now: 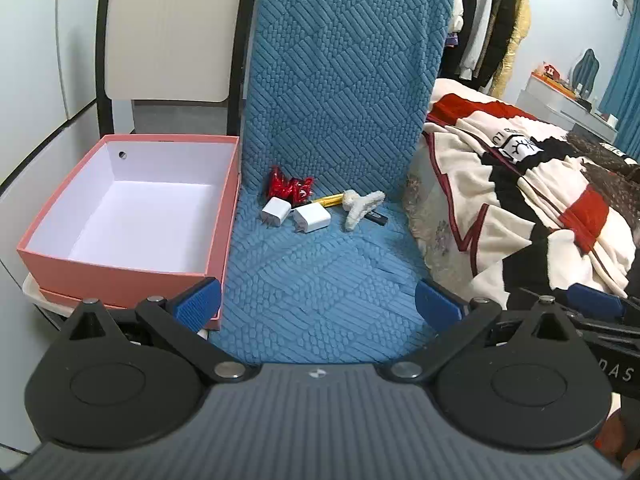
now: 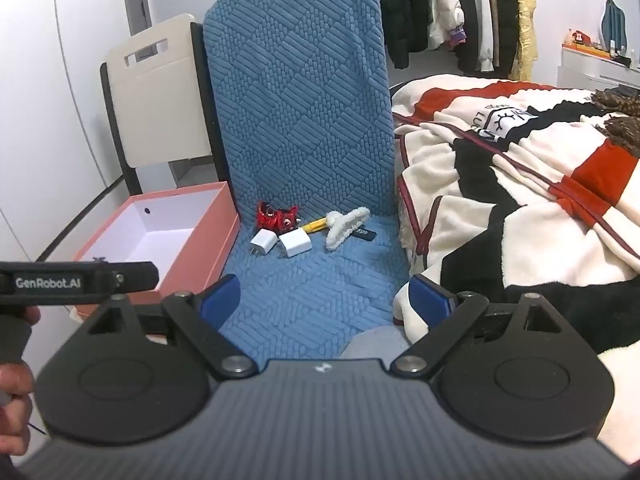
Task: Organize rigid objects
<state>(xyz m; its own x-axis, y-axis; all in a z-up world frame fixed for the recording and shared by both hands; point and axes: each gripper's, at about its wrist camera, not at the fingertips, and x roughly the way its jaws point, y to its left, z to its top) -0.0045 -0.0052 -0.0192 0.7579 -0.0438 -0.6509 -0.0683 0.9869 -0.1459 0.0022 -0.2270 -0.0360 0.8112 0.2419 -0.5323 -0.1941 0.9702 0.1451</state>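
A cluster of small items lies at the back of the blue chair seat (image 1: 320, 280): a red hair claw (image 1: 290, 188), two white charger plugs (image 1: 276, 211) (image 1: 312, 219), a yellow tube (image 1: 330, 199), a white fuzzy hair clip (image 1: 360, 206) and a small black stick (image 1: 378, 218). They also show in the right wrist view: red claw (image 2: 276, 216), plugs (image 2: 262, 242) (image 2: 295, 245), fuzzy clip (image 2: 344, 226). An open pink box (image 1: 132, 216) (image 2: 160, 232) stands to the left, empty. My left gripper (image 1: 318, 308) and right gripper (image 2: 324, 300) are both open and empty, well short of the items.
A beige chair (image 1: 168, 40) stands behind the box. A bed with a red, black and cream blanket (image 1: 540, 200) (image 2: 520, 180) lies right of the seat. Clothes (image 2: 460, 8) hang at the back. The left gripper's body (image 2: 76, 282) crosses the right wrist view's left edge.
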